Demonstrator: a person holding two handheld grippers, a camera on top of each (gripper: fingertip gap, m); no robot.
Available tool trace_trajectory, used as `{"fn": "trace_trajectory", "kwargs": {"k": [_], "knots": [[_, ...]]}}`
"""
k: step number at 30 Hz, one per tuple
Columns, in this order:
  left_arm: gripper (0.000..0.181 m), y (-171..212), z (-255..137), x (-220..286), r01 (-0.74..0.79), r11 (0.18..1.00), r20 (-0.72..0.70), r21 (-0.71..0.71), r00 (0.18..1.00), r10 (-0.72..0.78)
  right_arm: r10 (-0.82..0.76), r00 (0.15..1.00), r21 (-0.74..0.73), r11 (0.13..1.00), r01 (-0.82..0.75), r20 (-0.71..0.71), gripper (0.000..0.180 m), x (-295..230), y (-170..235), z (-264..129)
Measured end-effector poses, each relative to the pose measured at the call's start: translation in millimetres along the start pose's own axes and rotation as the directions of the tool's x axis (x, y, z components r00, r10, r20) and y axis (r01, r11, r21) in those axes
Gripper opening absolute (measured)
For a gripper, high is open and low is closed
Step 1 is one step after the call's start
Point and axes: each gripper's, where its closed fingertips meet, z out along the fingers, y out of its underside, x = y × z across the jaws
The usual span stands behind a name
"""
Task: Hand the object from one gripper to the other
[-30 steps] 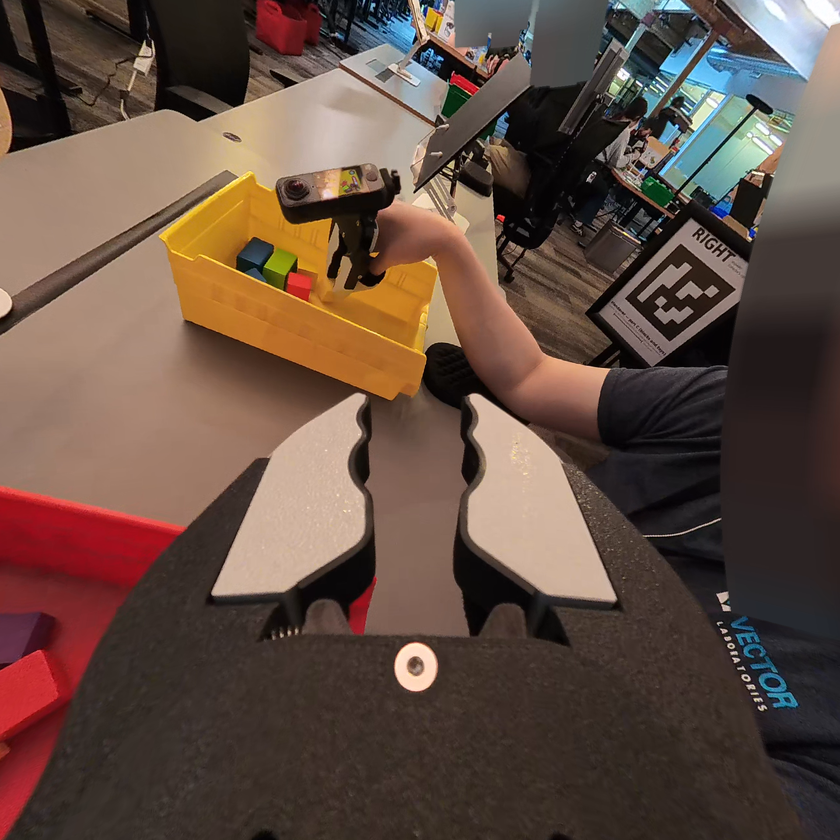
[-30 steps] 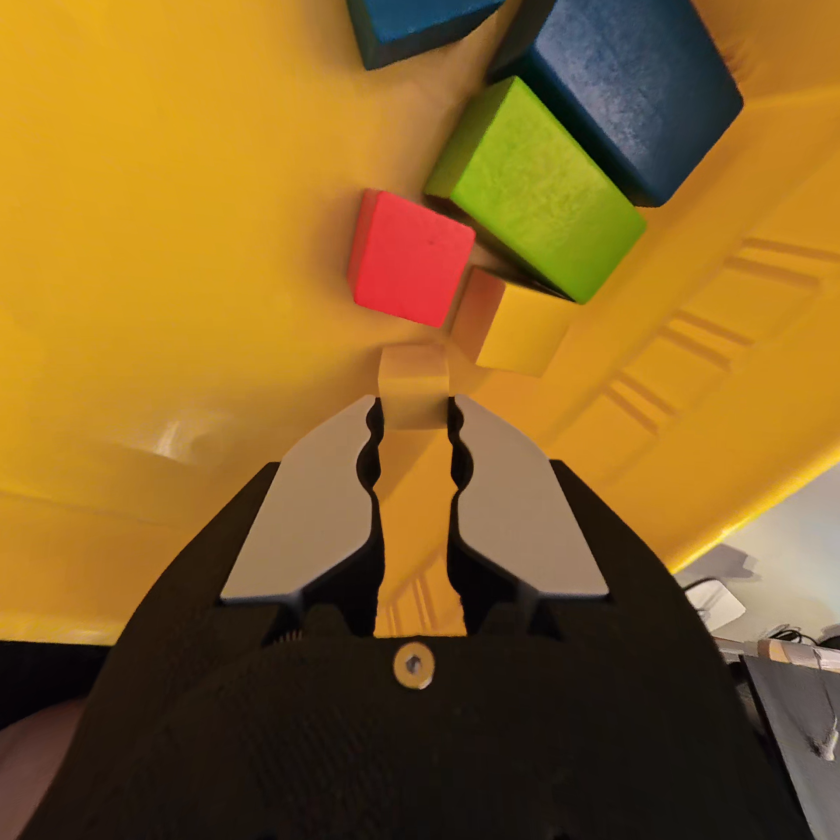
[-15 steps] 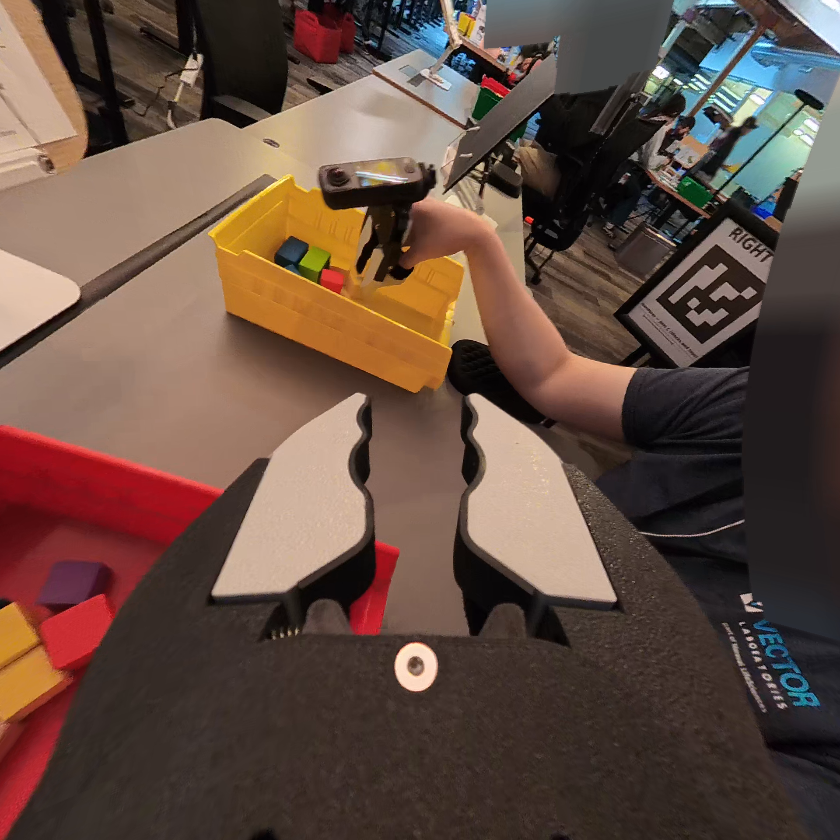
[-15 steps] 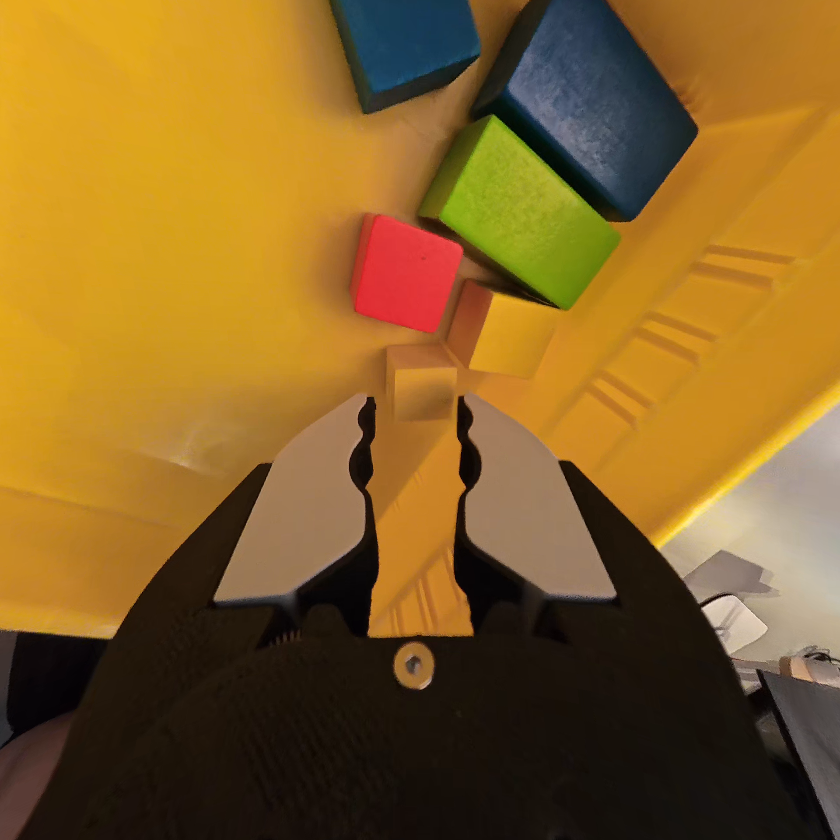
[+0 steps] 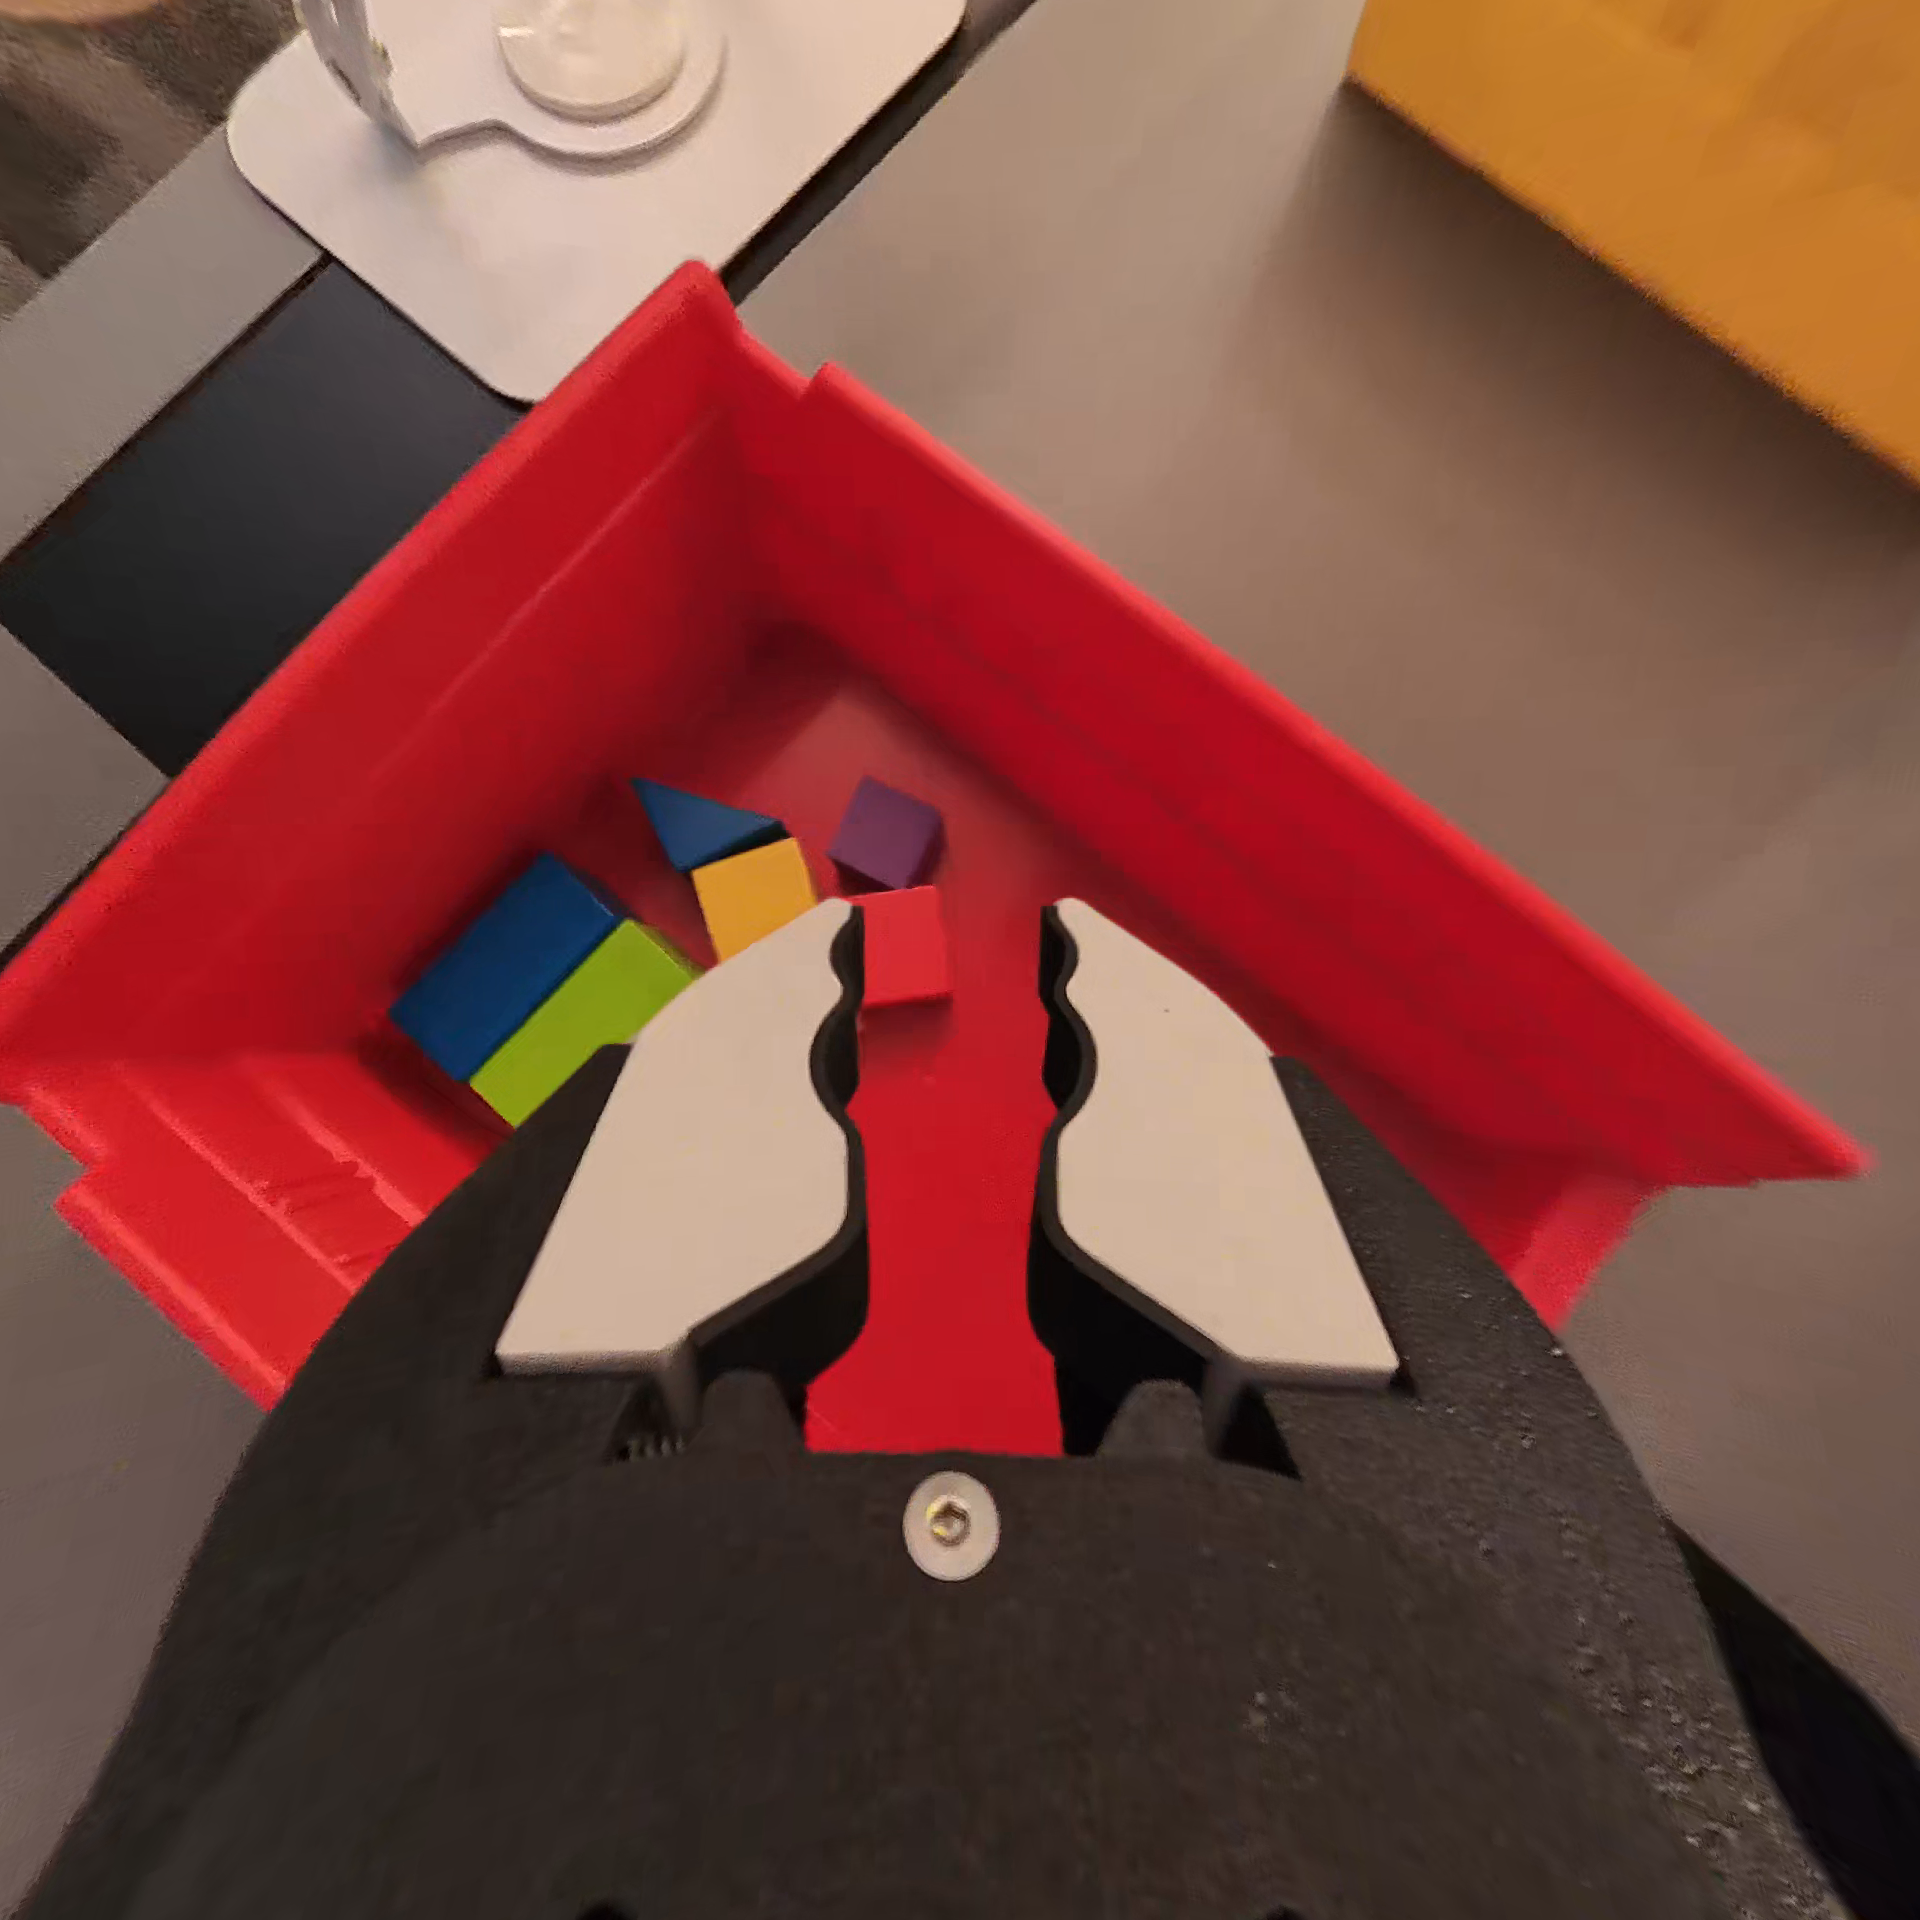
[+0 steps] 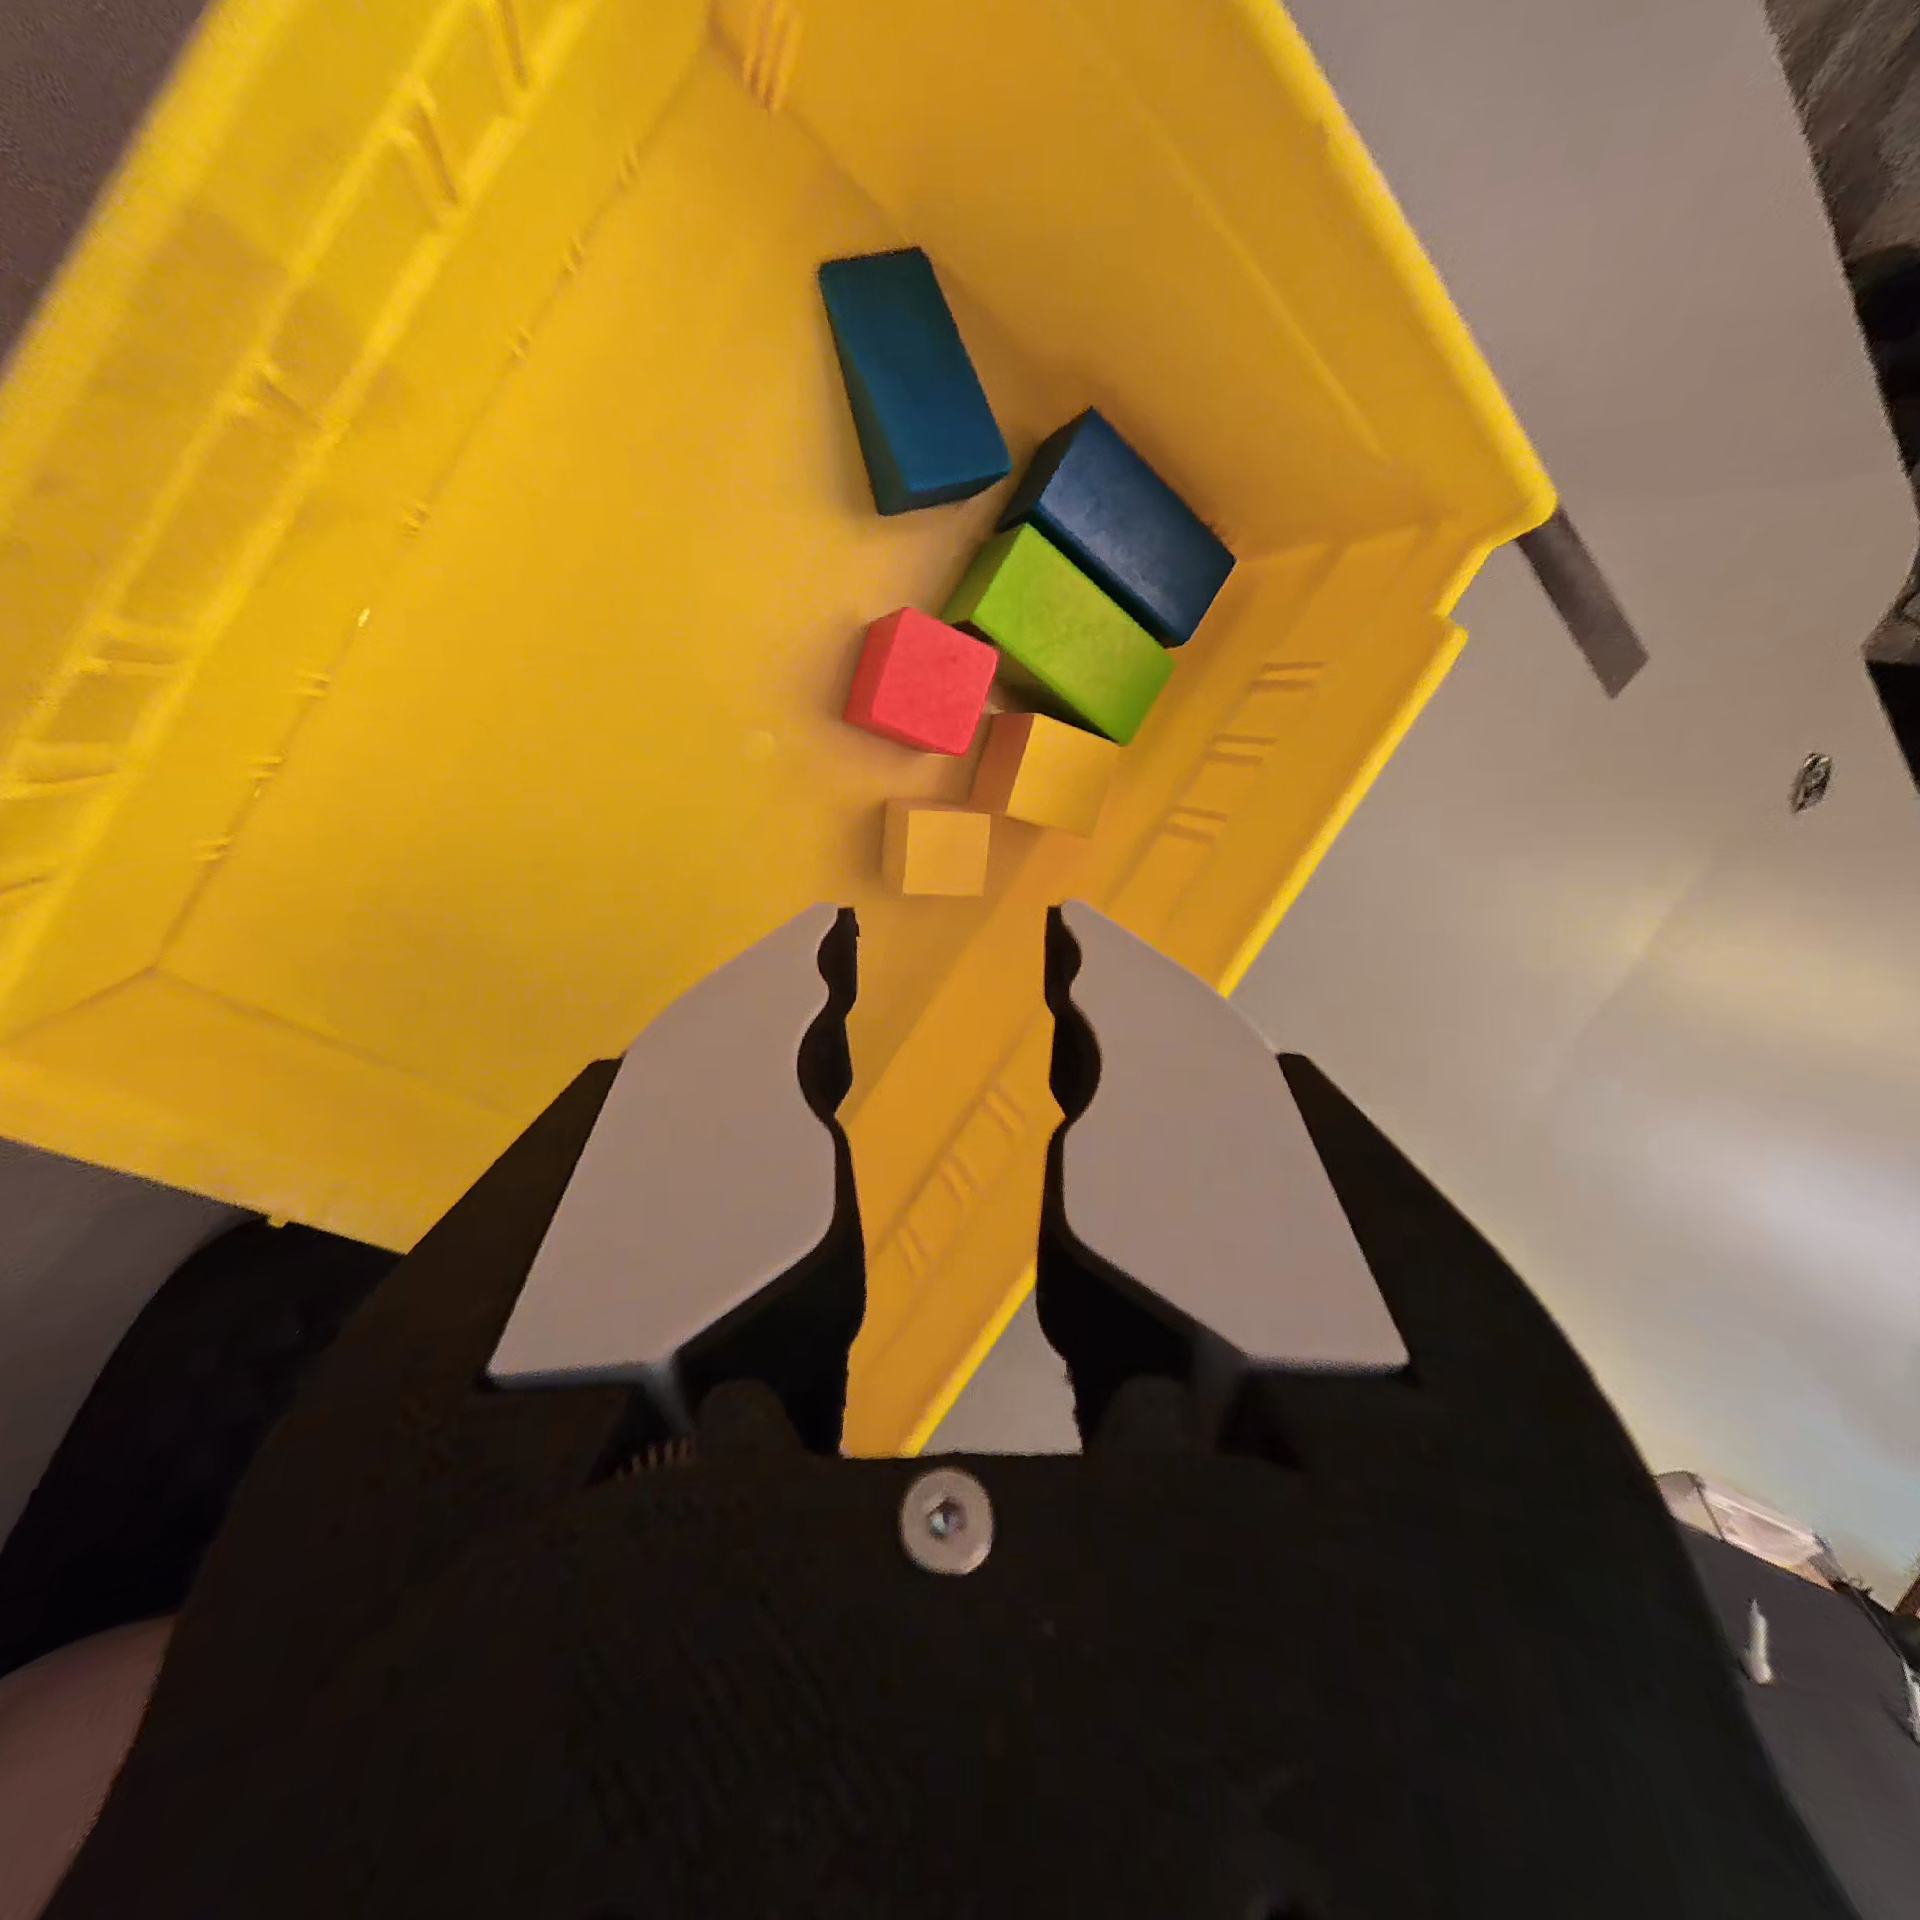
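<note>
Above red bin [image 5: 1143, 665], parted left hand-held gripper [image 5: 948, 920]

Glossy moulded plastic in the red bin [image 5: 1143, 665] and the ribbed yellow bin [image 6: 364, 520], matt painted wood with faint grain on the green block [image 6: 1060, 634] and red cube [image 6: 920, 681], smooth matt grey on the desk [image 5: 1351, 436], grainy black on the jaws' housing

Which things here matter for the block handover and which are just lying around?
Part of the job:
left tool, open
right tool, open
red bin blocks
yellow bin blocks

Just lying about:
white plate
grey table
</note>
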Motion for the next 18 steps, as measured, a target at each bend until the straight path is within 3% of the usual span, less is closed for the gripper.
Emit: {"fn": "trace_trajectory", "kwargs": {"k": [8,18], "knots": [[0.045,35,43,-13,-0.026,0.973,0.07,-0.229,0.997,0.044,-0.03,1.0,0.004,1.0,0.03,-0.008,0.036,-3,-2,-3],[0.039,53,63,-19,-0.09,0.917,0.153,-0.39,0.975,0.161,-0.043,0.999,-0.019,0.999,0.043,0.002,0.036,-4,4,0]]}}
